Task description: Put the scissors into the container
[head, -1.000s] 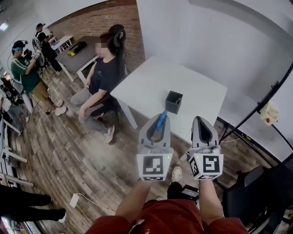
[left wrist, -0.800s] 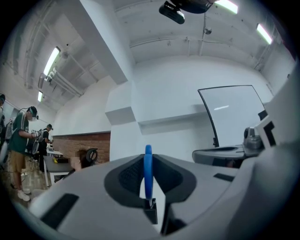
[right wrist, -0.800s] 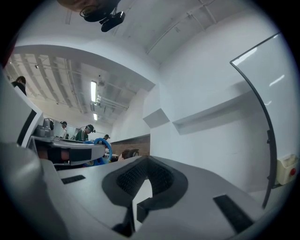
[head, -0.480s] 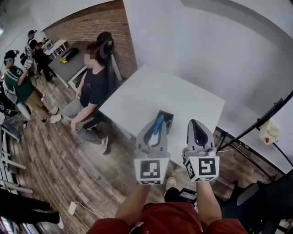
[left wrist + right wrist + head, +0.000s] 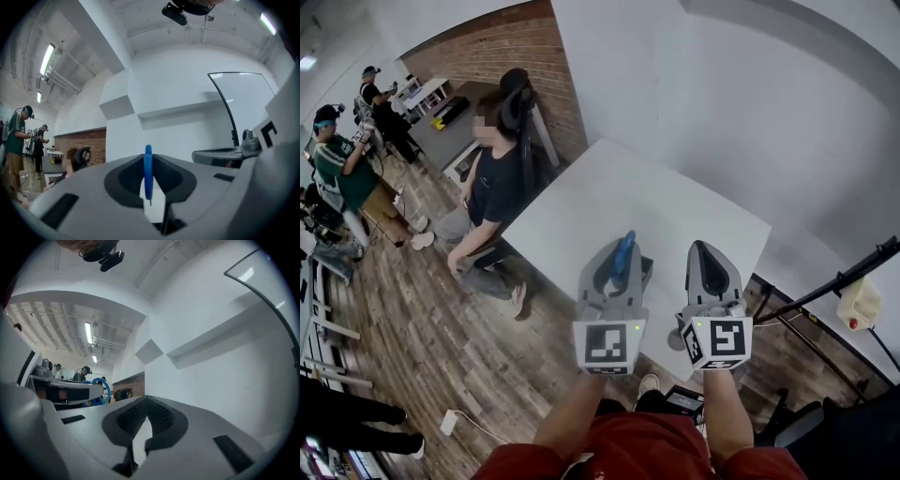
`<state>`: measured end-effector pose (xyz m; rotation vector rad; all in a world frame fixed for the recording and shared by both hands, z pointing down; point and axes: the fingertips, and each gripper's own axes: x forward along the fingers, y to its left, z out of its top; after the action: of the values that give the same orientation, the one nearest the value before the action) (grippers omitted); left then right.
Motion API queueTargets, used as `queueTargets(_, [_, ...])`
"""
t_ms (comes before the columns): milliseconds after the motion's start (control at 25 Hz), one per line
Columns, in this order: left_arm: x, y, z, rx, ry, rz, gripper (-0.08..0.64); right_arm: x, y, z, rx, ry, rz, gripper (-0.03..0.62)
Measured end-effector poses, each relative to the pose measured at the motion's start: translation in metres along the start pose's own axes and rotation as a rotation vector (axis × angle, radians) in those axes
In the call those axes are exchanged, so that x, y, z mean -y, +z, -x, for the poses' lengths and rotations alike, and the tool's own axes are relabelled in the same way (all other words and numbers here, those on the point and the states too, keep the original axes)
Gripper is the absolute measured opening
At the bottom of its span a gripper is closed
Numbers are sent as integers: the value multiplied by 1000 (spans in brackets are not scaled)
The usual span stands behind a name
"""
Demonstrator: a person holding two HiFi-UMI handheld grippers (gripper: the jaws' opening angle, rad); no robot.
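Observation:
My left gripper (image 5: 622,246) is shut on the blue-handled scissors (image 5: 625,253); the handle loop stands up between its jaws. In the left gripper view the scissors (image 5: 148,174) sit edge-on in the grip (image 5: 149,161). The dark square container (image 5: 645,269) stands on the white table (image 5: 675,202) near its front edge, mostly hidden behind the left gripper's tip. My right gripper (image 5: 706,249) hangs beside it to the right, jaws together and holding nothing (image 5: 146,403). The right gripper view also catches the scissors' blue loop (image 5: 101,386) at its left.
A person (image 5: 492,183) sits in a chair at the table's left side. More people (image 5: 342,159) stand far left by a grey desk. A black stand pole (image 5: 825,286) slants at the right, over a wooden floor. White walls back the table.
Both grippers have moved forward towards the table, level and side by side. The container, once clear beyond them, now sits behind the left gripper's tip. The grips have not changed.

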<state>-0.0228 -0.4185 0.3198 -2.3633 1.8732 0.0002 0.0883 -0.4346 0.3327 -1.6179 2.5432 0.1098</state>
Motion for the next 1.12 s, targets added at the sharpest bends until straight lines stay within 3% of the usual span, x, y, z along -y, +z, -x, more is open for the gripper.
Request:
queueTargets(80, [-3,-1,-9,3,-7,-34,54,3,1,-9,2,6,1,8])
queueTargets(240, [-11,-4,-21,-9,2,5,54,7,-2,-23,-1,1,5,8])
queueTargets(400, [-18,-14,-33,-13,-42,-29,54,10,-6,-33,-8,-31,12,8])
queueTargets(680, [-31,-28,-43,-25,-75,-17,54,4,-11,-46,-14,-63,27,8])
queueTargets(1120, [-51,-43,-45,-41,-59,10,54,-18,-16,-61,-24,-54,51,8])
